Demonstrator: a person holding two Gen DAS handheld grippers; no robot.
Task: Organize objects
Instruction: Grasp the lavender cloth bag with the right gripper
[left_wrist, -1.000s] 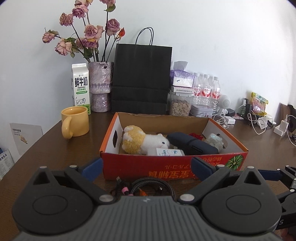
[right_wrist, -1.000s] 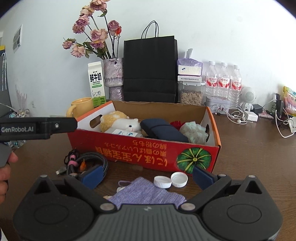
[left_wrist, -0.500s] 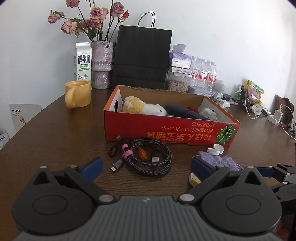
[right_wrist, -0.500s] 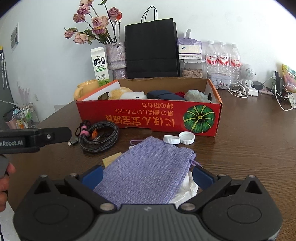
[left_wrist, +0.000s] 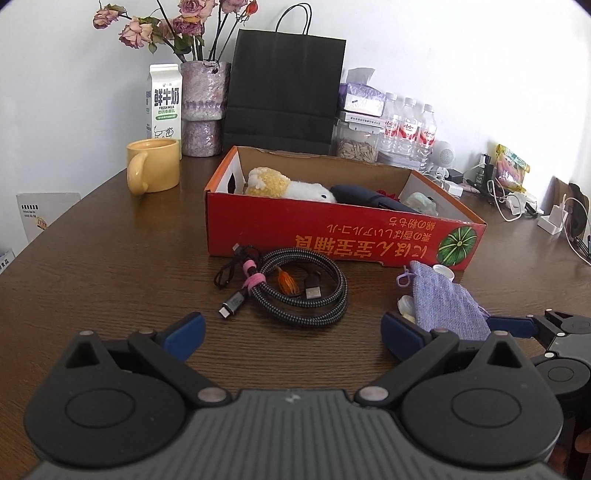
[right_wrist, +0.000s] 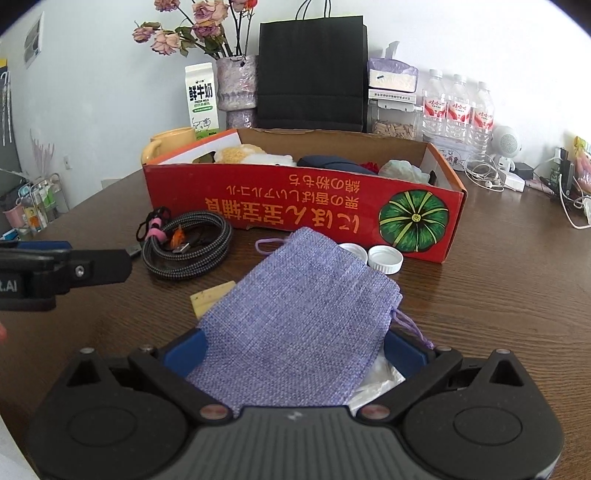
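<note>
Right wrist view: the right tool (right_wrist: 293, 350) is spread wide around the purple drawstring pouch (right_wrist: 303, 317) lying on the tabletop (right_wrist: 498, 295) before the red cardboard box (right_wrist: 303, 210). The left tool (left_wrist: 291, 328) is spread too, near the coiled cable (left_wrist: 295, 291).

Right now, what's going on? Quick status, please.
Left gripper open, empty. Right gripper open around purple pouch, not clamped. Red box ahead; two white caps between.

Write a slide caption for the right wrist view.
Open right claw straddles a purple pouch before the red box.
</note>
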